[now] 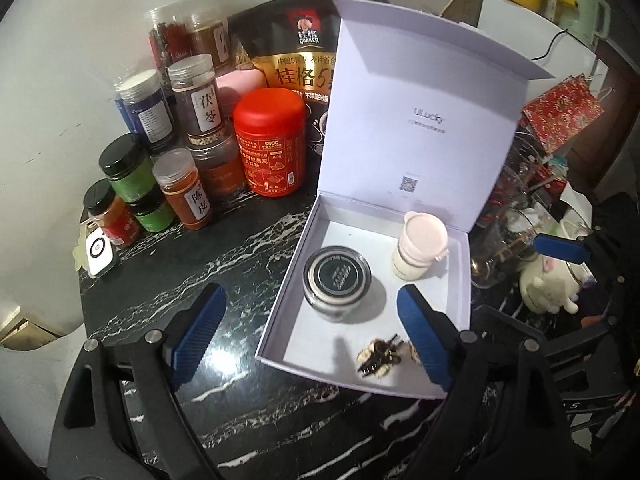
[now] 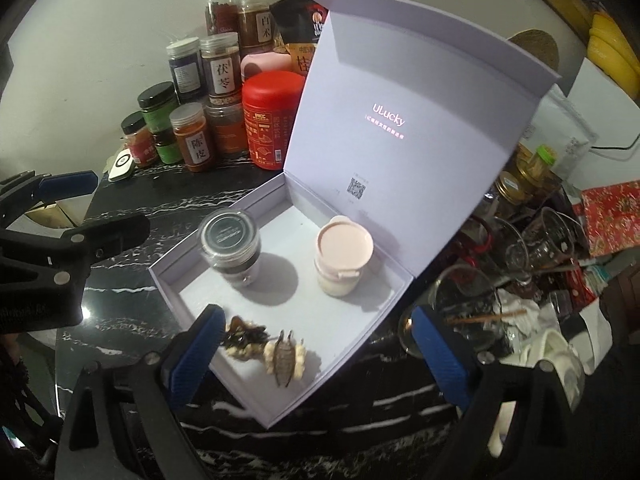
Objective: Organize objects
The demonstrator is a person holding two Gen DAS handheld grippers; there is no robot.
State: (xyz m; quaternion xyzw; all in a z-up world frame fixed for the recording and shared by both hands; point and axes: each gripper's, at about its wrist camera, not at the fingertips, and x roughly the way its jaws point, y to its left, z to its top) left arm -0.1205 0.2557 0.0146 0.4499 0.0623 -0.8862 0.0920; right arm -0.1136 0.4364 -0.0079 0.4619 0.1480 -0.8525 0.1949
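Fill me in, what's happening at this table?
A person is tidying small items into an open white box on the dark marbled table, using two handheld tongs. Inside the box stand a black-lidded jar and a pink-lidded cup, and two hair claw clips lie near its front edge. Both the left tongs and the right tongs are open and hold nothing, hovering above the box. A cluster of spice jars sits behind, outside the box.

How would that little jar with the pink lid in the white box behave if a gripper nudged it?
The pink-lidded jar stands upright and taller than it is wide, so a push near the lid would probably tip it. Its round body would likely roll once down. It looks like glass, so perhaps slippery and breakable. The white box walls should stop it.
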